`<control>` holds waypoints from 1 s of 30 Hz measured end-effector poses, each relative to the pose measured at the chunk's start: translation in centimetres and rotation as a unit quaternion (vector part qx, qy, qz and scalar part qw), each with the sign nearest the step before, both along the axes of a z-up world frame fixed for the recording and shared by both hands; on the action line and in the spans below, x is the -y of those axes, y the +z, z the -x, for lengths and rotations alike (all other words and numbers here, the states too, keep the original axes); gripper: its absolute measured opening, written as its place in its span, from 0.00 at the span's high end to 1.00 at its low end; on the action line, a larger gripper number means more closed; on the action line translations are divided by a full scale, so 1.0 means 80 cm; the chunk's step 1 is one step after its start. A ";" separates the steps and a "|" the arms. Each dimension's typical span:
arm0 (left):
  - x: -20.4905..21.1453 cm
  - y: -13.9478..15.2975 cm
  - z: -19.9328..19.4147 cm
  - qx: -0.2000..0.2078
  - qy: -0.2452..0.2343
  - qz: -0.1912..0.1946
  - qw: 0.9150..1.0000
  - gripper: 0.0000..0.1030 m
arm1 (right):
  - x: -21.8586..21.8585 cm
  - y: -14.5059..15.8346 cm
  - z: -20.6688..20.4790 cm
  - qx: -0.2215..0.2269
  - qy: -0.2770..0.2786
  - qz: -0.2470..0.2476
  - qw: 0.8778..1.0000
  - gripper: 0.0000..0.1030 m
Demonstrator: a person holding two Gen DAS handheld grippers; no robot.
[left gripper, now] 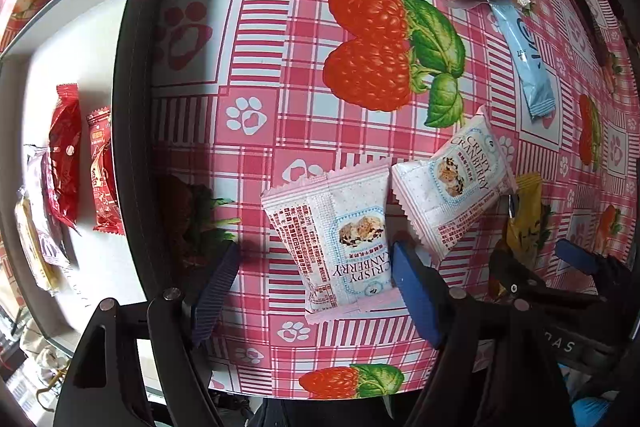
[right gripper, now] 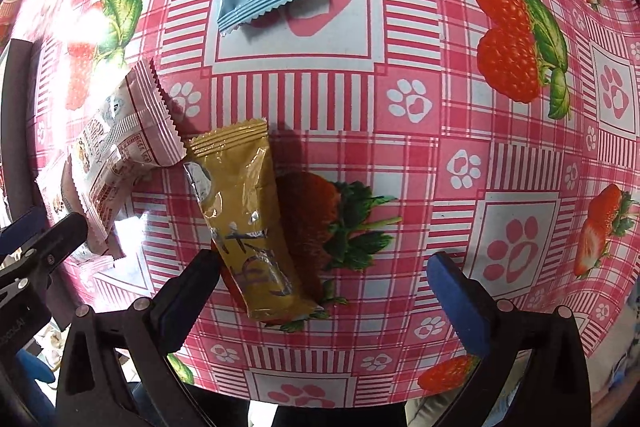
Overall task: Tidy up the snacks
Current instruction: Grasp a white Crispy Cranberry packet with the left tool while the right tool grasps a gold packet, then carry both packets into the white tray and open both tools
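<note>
Left wrist view shows the left gripper open astride a cranberry packet, gripping nothing; its twin overlaps and may drag along. The right gripper, wide open, straddles the gold sachet.

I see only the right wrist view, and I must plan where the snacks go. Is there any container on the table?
Observer: Yes, a white box with a dark wall stands at the left of the left wrist view.
Operator: Is something inside already?
Observer: A large red packet and a smaller red packet lie in it.
Operator: What does the left gripper do?
Observer: The left gripper is open over a Crispy Cranberry packet that lies between its fingers.
</note>
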State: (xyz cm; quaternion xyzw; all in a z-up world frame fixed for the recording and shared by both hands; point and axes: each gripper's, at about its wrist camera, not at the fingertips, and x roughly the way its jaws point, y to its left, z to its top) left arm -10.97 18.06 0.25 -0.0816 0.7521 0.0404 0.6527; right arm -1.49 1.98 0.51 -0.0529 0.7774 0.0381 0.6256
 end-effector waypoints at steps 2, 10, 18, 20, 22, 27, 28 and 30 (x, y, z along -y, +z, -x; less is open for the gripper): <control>0.006 -0.003 0.001 0.004 -0.014 -0.018 1.000 0.19 | 0.005 0.005 0.007 0.007 0.002 -0.001 1.000 0.00; 0.013 -0.017 0.001 0.013 -0.028 -0.028 0.999 0.00 | 0.009 0.014 0.026 0.026 0.003 -0.004 1.000 0.00; 0.022 -0.009 -0.003 0.014 -0.073 -0.027 0.997 0.10 | 0.024 0.036 0.022 0.014 0.042 -0.001 0.999 0.07; 0.031 -0.001 -0.003 0.023 -0.100 -0.028 0.994 0.19 | 0.018 0.047 0.024 0.025 0.052 -0.002 0.998 0.19; 0.037 0.006 -0.002 0.037 -0.125 -0.022 0.991 0.33 | 0.013 0.057 0.025 0.035 0.066 -0.003 0.997 0.34; 0.038 0.019 -0.003 0.050 -0.142 0.042 0.988 0.57 | 0.025 0.075 0.019 0.033 0.043 -0.048 0.997 0.76; 0.034 0.024 -0.004 0.054 -0.140 0.049 0.987 0.57 | 0.034 0.076 0.016 0.027 0.021 -0.067 0.997 0.76; 0.025 0.037 -0.002 0.066 -0.139 0.055 0.987 0.57 | 0.053 0.080 0.014 0.021 -0.022 -0.096 0.995 0.76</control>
